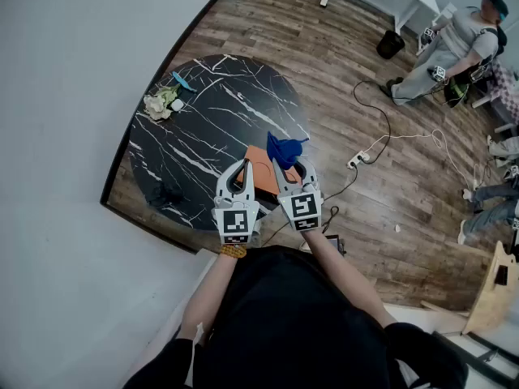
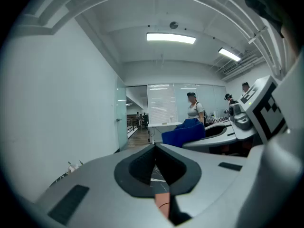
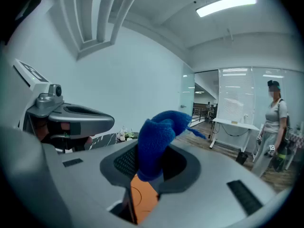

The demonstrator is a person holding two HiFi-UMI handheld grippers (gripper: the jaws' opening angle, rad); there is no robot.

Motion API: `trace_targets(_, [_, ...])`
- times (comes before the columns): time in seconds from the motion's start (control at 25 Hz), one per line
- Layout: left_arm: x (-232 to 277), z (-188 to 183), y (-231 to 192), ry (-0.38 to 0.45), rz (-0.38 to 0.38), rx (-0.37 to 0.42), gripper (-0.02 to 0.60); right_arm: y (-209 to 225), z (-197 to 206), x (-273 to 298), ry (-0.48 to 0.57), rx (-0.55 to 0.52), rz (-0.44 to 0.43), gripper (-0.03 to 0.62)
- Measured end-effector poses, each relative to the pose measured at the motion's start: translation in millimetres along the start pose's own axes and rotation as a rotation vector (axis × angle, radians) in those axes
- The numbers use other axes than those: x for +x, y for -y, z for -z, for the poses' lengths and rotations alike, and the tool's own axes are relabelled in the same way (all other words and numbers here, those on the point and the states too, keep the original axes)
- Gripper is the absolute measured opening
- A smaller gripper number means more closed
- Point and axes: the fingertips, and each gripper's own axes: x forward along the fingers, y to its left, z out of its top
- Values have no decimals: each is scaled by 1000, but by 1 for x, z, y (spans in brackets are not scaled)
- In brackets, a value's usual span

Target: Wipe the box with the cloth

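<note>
While the left hand-held gripper (image 2: 154,147) is clenched shut, the right hand-held gripper (image 3: 150,151) pinches the upright cloth (image 3: 159,134).

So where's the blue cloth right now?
Head view: the blue cloth is pinched in the right gripper, over the orange box, at the near edge of the black table.

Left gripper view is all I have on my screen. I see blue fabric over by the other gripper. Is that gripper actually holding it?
Observer: Yes. In the right gripper view, the right gripper is shut on the blue cloth, which bunches up past the jaws.
Operator: And where is the box?
Observer: The head view shows an orange box near the front edge of a round black marbled table, beneath the right gripper's jaws.
</note>
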Motion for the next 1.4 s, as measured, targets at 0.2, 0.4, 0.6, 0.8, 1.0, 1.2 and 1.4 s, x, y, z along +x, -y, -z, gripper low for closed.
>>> trace_targets(0.2, [8,15,-9,-36,35,-34,6,-4,10,9,-42,31,-18,95])
trace_targets(0.4, [9,49,-22,-136,101,-88,8,-8,19,18,-64,70,-19,97])
trace_targets(0.6, [16,105,-33,-280,154,-121,43,-10,44,34,-127,166,-50,97])
trace_targets(0.8, [23,175,-29,-442,213,-186,87,-20,86,66,-261,289,-147,97])
trace_targets(1.0, [35,224,-24,-557,239,-192,100,-33,123,106,-401,379,-200,97])
trace_targets(1.2, [41,242,-29,-590,209,-231,118,-48,161,137,-528,414,-185,98])
trace_targets(1.4, [43,256,-21,-632,250,-251,83,-41,180,153,-600,444,-124,98])
